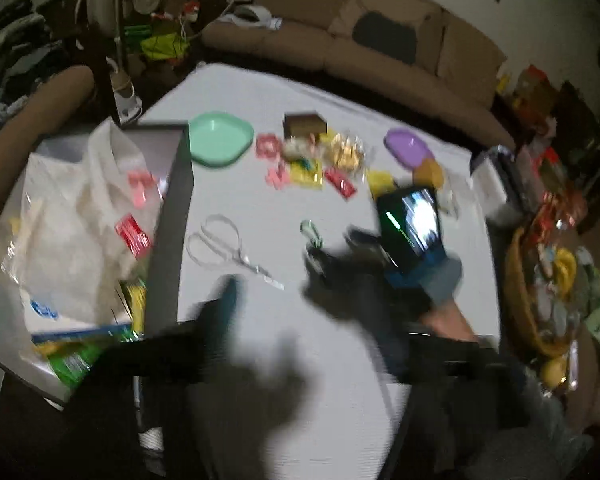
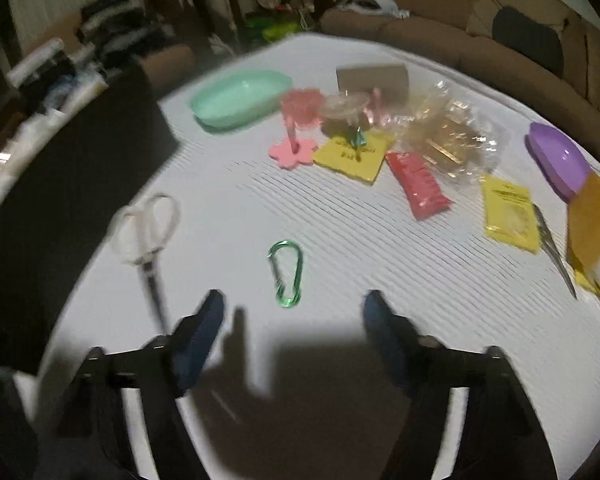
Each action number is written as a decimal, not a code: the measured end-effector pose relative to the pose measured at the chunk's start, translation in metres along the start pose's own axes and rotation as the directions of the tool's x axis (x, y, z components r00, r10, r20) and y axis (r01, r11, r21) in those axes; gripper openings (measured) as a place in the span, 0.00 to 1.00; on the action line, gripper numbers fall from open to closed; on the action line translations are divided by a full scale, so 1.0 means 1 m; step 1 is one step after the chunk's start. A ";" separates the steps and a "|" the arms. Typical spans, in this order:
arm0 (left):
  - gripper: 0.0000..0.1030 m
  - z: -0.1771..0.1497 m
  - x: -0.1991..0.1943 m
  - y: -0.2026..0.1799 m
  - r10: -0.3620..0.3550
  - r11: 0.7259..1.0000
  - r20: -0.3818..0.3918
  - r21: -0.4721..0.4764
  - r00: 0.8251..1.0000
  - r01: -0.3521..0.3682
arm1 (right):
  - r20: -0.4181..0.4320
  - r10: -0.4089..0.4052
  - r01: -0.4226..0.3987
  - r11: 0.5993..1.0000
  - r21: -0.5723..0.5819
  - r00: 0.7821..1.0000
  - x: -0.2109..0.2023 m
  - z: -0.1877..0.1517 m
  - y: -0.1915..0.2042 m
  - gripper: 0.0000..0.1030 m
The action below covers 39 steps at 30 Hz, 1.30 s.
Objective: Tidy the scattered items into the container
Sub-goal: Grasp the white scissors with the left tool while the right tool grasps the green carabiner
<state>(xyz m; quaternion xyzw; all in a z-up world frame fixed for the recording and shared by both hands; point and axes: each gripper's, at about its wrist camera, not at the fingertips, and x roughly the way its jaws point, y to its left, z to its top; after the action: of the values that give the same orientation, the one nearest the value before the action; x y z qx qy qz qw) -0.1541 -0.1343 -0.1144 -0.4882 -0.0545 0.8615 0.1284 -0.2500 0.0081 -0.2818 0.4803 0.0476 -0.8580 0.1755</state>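
The green clip [image 2: 285, 273] is shiny metal. The mint plate [image 2: 240, 98] is smooth plastic. The red packet [image 2: 418, 185] looks glossy.

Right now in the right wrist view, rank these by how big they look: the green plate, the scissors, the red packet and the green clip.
1. green plate, the largest.
2. scissors and red packet look close in size; the scissors lie nearer the camera, so I won't rank them.
3. green clip, the smallest, though it is close to the camera.

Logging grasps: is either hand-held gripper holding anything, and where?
The right hand-held gripper is open and empty above the green carabiner. The left one's state cannot be told.
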 end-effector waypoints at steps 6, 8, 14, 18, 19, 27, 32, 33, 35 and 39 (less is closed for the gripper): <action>0.88 -0.011 0.046 0.001 0.059 0.997 -0.078 -0.046 0.995 -0.062 | 0.042 -0.044 0.046 0.998 -0.044 0.998 0.005 0.005 0.005 0.15; 0.95 -0.007 0.069 0.005 0.100 0.988 -0.072 -0.115 0.992 -0.108 | 0.045 -0.033 0.033 0.999 -0.006 0.998 0.001 0.001 -0.006 0.15; 0.97 0.004 0.163 -0.004 0.290 0.933 -0.188 -0.164 0.938 -0.321 | 0.153 -0.067 0.035 0.978 0.203 0.986 -0.053 -0.024 -0.084 0.15; 0.95 0.015 0.195 0.009 0.485 0.813 -0.187 -0.265 0.854 -0.519 | 0.265 -0.041 -0.060 0.930 0.361 0.963 -0.102 -0.033 -0.142 0.15; 0.95 0.017 0.200 0.016 0.492 0.792 -0.200 -0.302 0.847 -0.531 | 0.279 -0.047 -0.059 0.930 0.362 0.959 -0.111 -0.032 -0.146 0.15; 0.45 0.045 0.224 0.056 0.415 0.767 -0.212 -0.442 0.885 -0.465 | 0.341 0.005 -0.126 0.934 0.335 0.940 -0.132 -0.020 -0.147 0.15; 0.45 0.041 0.226 0.033 0.226 0.876 -0.211 -0.383 0.951 -0.293 | 0.352 0.023 -0.153 0.926 0.346 0.936 -0.137 -0.026 -0.151 0.15; 0.45 0.035 0.223 0.027 0.165 0.892 -0.199 -0.387 0.966 -0.233 | 0.356 0.024 -0.156 0.925 0.348 0.934 -0.140 -0.026 -0.152 0.15; 0.45 0.022 0.212 0.009 0.041 0.928 -0.175 -0.358 0.984 -0.102 | 0.367 0.017 -0.154 0.925 0.347 0.930 -0.146 -0.028 -0.153 0.15; 0.45 0.001 0.153 -0.055 -0.116 0.987 -0.080 -0.120 0.990 0.106 | 0.392 0.003 -0.161 0.915 0.369 0.920 -0.166 -0.031 -0.161 0.15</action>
<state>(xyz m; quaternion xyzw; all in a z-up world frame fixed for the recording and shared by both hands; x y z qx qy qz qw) -0.2208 -0.0396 -0.2287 -0.5281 -0.1260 0.8263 0.1500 -0.2017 0.2090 -0.1732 0.3302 -0.1818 -0.9187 0.1176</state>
